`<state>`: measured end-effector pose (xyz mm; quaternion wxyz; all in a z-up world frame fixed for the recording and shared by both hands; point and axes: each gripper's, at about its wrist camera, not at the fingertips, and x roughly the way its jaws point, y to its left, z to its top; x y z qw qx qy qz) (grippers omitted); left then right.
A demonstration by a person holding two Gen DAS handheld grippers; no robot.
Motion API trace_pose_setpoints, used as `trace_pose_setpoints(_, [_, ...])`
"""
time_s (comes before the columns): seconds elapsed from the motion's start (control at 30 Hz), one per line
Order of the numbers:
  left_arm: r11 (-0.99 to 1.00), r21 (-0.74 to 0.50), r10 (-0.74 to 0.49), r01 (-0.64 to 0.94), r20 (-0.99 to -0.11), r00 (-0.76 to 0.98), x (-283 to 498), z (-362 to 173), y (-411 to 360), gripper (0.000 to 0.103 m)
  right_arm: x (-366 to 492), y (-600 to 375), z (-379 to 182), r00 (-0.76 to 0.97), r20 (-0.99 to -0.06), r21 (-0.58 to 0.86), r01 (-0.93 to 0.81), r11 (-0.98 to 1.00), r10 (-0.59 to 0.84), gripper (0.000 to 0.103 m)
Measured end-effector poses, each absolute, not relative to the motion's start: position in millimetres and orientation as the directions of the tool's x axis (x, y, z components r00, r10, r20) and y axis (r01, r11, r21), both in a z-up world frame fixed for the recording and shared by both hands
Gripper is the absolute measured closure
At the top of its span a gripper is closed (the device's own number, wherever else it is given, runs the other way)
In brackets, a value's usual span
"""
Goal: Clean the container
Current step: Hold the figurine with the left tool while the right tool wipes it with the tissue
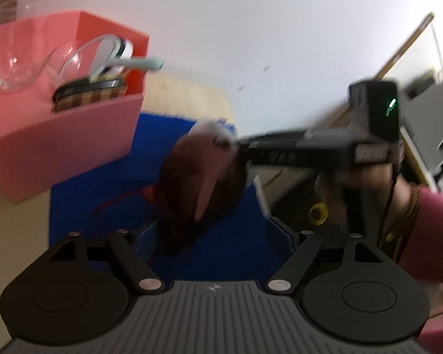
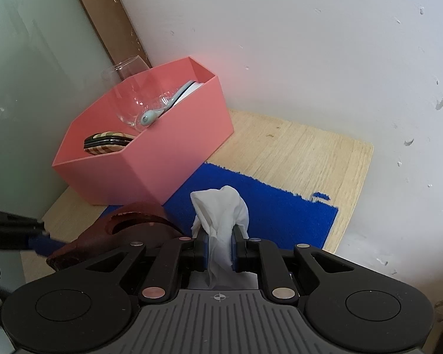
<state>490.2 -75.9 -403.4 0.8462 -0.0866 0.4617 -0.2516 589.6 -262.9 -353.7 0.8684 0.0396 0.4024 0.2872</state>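
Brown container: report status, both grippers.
Right gripper shut on white cloth. Left gripper open around brown container, over blue mat. Pink bin alongside, clear.

My tabletop and what sits on it

The pale wood tabletop (image 2: 295, 147) stands against a white wall, and I take the blue mat (image 2: 280, 215) as my landmark. It lies flat on the wood toward the tabletop's near edge. A pink six-sided bin (image 2: 174, 153) stands on the wood at the mat's far left corner, its base touching or just overlapping the mat.
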Motion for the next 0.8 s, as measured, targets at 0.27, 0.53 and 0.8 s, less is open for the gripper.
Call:
trace_pose_setpoints(0.27, [0.884,-0.294,-0.451,0.364,-0.746,0.491,494,-417,-69,0.062,585,-263,-359,0.512,-0.669,0.318,-0.459,0.829,0.540,0.086])
trace_pose_setpoints(0.53, [0.874,-0.362,-0.485,0.324,-0.690,0.537,488,-416,-55,0.079,581,-265,-359,0.540,-0.650,0.326,-0.438,0.838,0.535,0.086])
trace_pose_setpoints(0.8, [0.874,-0.431,-0.478,0.226,-0.677,0.560,494,-406,-45,0.083,584,-267,-353,0.557,-0.635,0.332,-0.429,0.840,0.536,0.086])
